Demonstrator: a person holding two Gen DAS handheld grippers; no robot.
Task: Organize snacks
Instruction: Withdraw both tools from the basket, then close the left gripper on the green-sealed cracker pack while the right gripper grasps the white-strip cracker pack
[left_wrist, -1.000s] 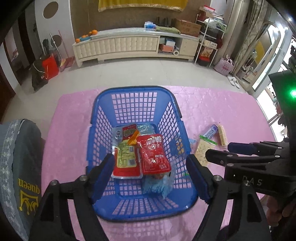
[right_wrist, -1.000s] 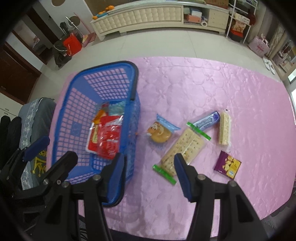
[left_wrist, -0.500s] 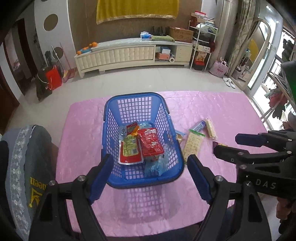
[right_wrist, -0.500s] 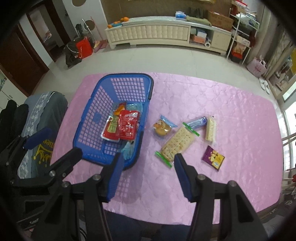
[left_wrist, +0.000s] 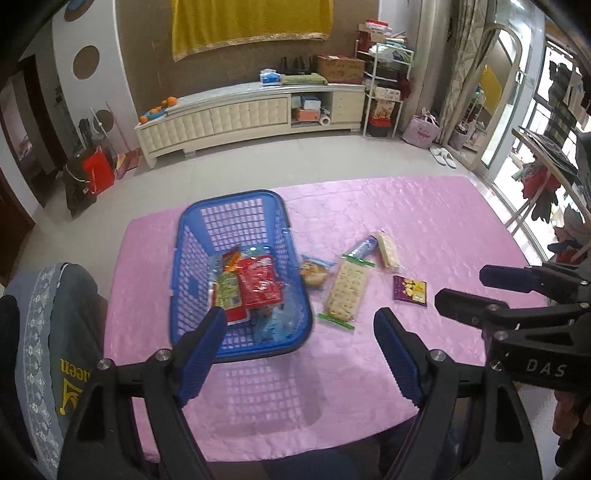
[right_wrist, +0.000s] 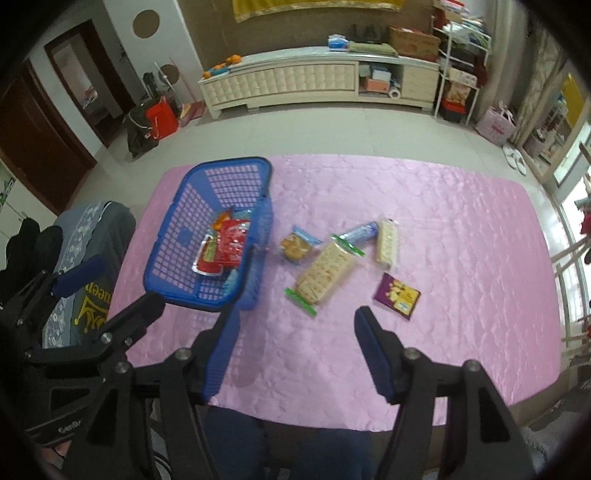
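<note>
Snacks (right_wrist: 325, 271) beside blue basket (right_wrist: 173, 243)

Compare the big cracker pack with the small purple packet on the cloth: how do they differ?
The cracker pack is long and clear with green end seals; the purple packet is small, squarish and opaque. The cracker pack lies nearer the blue basket, the purple packet farther from it. Both lie flat on the pink cloth, outside the basket.

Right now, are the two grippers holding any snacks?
Left gripper: open, holding nothing.
Right gripper: empty, its jaws are opening.
</note>
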